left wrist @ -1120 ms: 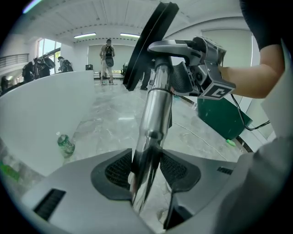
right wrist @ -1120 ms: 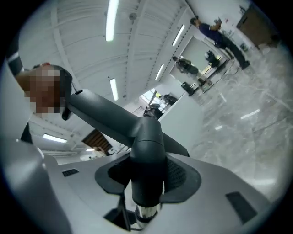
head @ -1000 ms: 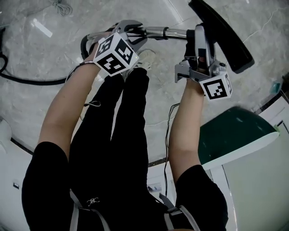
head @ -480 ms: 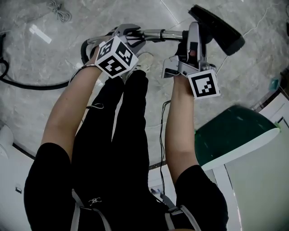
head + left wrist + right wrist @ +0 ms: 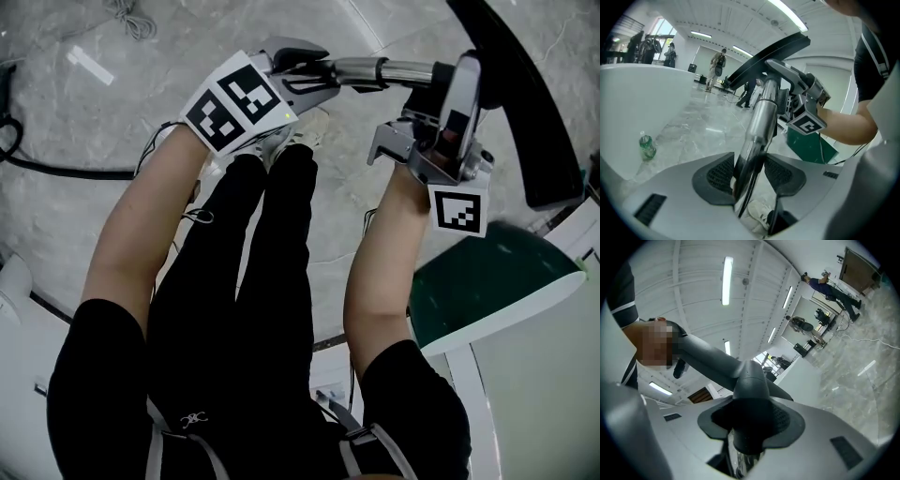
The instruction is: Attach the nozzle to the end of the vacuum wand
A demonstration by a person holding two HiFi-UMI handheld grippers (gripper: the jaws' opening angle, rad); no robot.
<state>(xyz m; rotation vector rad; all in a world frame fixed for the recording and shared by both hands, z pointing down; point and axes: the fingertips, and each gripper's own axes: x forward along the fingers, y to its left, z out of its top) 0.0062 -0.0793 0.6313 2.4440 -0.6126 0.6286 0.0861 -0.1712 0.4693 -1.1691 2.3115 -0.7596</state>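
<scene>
The chrome vacuum wand (image 5: 375, 68) runs level across the top of the head view. My left gripper (image 5: 305, 67) is shut on its left part; in the left gripper view the wand (image 5: 757, 126) sits pinched between the black pads (image 5: 719, 173). The black nozzle (image 5: 516, 103) sits at the wand's right end, its long head slanting out of the top of the picture. My right gripper (image 5: 452, 89) is shut on the nozzle's dark neck (image 5: 750, 390), which fills the gap between its pads (image 5: 785, 420). The right gripper (image 5: 804, 103) also shows in the left gripper view, beside the wand.
A dark green thing with a white rim (image 5: 487, 281) stands low on the right. A black hose (image 5: 56, 171) lies on the marble floor at the left, and a thin cord (image 5: 131, 14) at the top. The person's legs (image 5: 253, 281) fill the middle. A green bottle (image 5: 647, 146) stands on the floor.
Both grippers have risen towards the camera with the wand and nozzle. The nozzle's head now reaches out of the top right of the head view.
</scene>
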